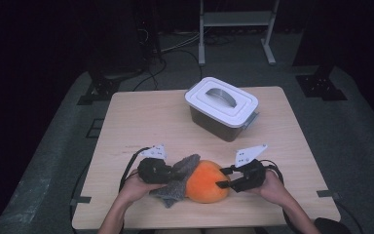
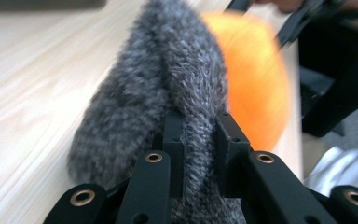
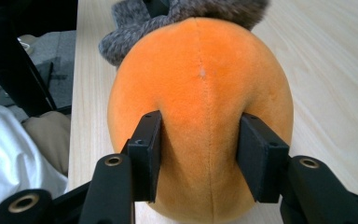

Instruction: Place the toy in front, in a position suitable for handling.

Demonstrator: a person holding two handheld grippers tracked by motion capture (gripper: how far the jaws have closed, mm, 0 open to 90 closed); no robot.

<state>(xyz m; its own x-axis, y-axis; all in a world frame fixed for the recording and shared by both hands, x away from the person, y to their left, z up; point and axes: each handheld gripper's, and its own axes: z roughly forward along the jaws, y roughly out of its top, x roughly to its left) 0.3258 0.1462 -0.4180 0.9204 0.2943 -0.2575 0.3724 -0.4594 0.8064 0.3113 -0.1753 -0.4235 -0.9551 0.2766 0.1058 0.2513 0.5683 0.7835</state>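
An orange plush toy [image 1: 204,181] lies near the table's front edge, with a grey fuzzy knit cloth [image 1: 177,178] against its left side. My left gripper [image 1: 172,173] comes in from the left. In the left gripper view its jaws pinch a fold of the grey cloth [image 2: 168,70], with my left gripper [image 2: 200,135] shut on it and the orange toy [image 2: 256,79] just behind. My right gripper [image 1: 222,179] reaches in from the right. In the right gripper view its pads dent both sides of the toy [image 3: 200,70], so my right gripper [image 3: 200,135] is shut on it. The cloth [image 3: 186,9] shows beyond.
A dark storage box with a white lid and grey handle [image 1: 221,107] stands at the back middle-right of the wooden table [image 1: 141,122]. The person's forearms rest over the front edge. Dark stands and cables sit on the floor behind.
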